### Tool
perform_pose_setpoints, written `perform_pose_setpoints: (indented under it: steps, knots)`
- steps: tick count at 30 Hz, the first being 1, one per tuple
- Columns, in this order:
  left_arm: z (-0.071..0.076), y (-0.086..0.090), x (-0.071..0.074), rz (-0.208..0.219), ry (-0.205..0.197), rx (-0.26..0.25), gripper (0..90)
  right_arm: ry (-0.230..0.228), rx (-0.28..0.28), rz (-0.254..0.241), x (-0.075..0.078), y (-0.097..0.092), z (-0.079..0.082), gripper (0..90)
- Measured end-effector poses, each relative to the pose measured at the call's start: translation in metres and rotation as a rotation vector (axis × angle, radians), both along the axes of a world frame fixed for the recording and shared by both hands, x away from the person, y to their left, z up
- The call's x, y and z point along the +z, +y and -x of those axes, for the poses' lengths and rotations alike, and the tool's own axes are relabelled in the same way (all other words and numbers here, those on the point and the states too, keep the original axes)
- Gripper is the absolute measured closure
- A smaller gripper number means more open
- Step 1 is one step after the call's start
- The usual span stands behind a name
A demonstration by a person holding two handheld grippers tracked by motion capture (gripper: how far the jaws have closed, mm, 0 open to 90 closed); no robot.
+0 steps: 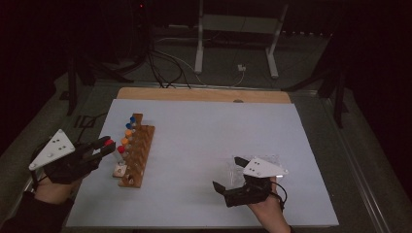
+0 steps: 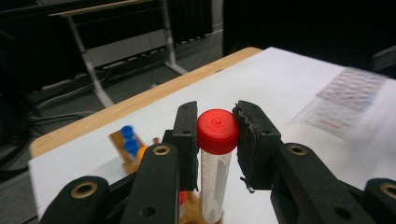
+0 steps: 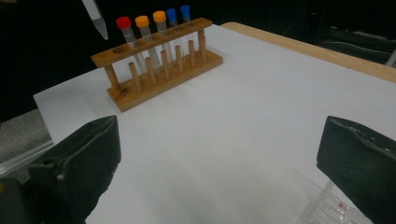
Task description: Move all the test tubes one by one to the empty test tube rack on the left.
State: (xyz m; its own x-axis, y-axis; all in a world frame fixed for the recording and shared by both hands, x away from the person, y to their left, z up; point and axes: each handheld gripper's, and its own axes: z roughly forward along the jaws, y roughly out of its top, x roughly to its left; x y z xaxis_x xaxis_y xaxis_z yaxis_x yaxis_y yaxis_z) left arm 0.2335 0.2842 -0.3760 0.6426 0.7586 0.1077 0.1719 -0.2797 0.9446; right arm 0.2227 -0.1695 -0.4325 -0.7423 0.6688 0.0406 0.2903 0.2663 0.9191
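Observation:
A wooden tube rack [image 1: 141,145] stands on the left of the white sheet, with red-, orange- and blue-capped tubes [image 3: 152,28] standing in a row in it. My left gripper [image 1: 105,146] hovers just left of the rack's near end, shut on the cap of a red-capped clear tube [image 2: 214,182] that hangs upright. That tube's pointed tip [image 3: 95,18] hangs above and just off the rack's near end. My right gripper [image 1: 227,173] rests low at the front right, open with nothing between its jaws, pointing toward the rack [image 3: 159,65].
A clear plastic box [image 1: 240,170] lies under and beside the right gripper, its corner [image 3: 329,205] showing by the right jaw. The white sheet [image 1: 209,131] covers a wooden tabletop [image 1: 204,94]. Cables and a metal stand [image 1: 238,43] lie on the floor beyond.

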Motion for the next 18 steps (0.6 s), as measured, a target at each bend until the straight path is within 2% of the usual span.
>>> perform_pose_setpoints:
  steps: [7,9,14,18]
  knots:
    - [-0.008,0.006,-0.021,0.001,0.015,0.052,71.7,0.001,-0.005,-0.002,-0.001,-0.002,-0.001,0.0]
    - [-0.011,0.006,-0.027,0.003,0.03,0.063,71.7,0.003,-0.004,-0.004,-0.001,-0.002,-0.002,0.0]
    - [-0.014,0.006,-0.04,0.019,0.068,0.06,71.7,0.004,-0.003,-0.005,-0.002,-0.003,-0.002,0.0]
    - [-0.017,0.006,-0.051,0.014,0.093,0.067,71.7,0.005,-0.001,-0.005,-0.002,-0.003,-0.001,0.0]
